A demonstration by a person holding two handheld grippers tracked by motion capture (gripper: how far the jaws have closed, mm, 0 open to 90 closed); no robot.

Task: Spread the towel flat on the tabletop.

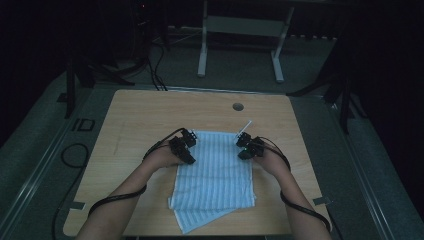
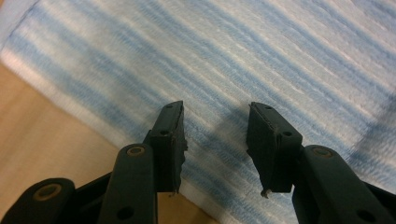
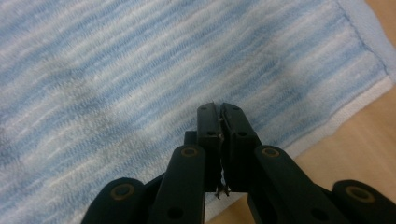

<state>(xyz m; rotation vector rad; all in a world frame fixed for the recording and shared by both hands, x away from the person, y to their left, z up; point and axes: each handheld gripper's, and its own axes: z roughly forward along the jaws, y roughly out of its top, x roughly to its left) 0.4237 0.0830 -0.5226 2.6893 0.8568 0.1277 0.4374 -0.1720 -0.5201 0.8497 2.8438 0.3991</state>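
The left gripper (image 2: 215, 140) hangs with its jaws standing well apart and nothing between them; directly beneath and ahead of its pads lies the blue-and-white striped towel (image 2: 243, 60), with the towel's hem running under the near jaw and bare wooden table (image 2: 42, 144) off to that jaw's outer side. The right gripper (image 3: 219, 140) has its jaws pressed together; a few threads show at the seam, but whether a real fold of cloth is caught there cannot be told. Just beyond its tips is the towel (image 3: 140, 70), its stitched border and corner lying off to one side against the table (image 3: 364, 126). From above, the left gripper (image 1: 183, 145) and right gripper (image 1: 248, 145) sit at opposite side edges of the towel (image 1: 215, 175), toward its far end; the near end lies doubled, a lower layer skewed out at the table's (image 1: 150, 110) front edge. Risks, in my judgement: if the left closes here it may pinch only the top layer or miss the hem, and a one-sided lift by the right would drag the cloth askew, worsening the skewed lower layer.
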